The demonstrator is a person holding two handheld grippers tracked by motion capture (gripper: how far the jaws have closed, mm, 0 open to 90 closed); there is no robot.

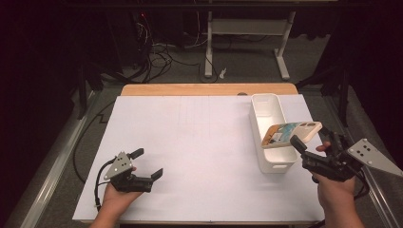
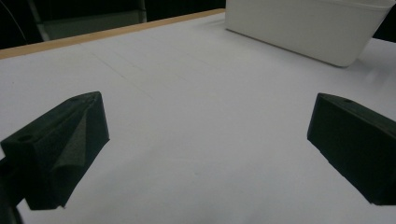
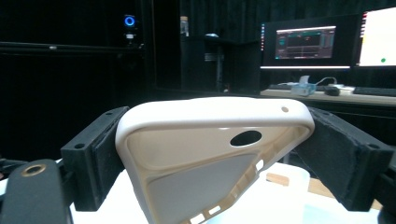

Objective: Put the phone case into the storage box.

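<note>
1. My left gripper (image 1: 145, 165), low at the frame's lower left, rests on the table (image 1: 190, 142) with its jaws wide and empty, out of the way.
2. My right gripper (image 1: 311, 142) clamps the phone case (image 1: 291, 133) by its long edges, so it stays flat.
3. The case hangs over the white bin (image 1: 270, 135) at centre right - I judge for dropping in.

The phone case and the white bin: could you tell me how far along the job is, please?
Done: the right gripper has picked up the phone case, with its jaws shut on the case's sides. In hand: it holds the case tilted above the white bin. Left: the case is not yet in the bin, so lowering and release probably remain. The left gripper rests open on the table.
</note>
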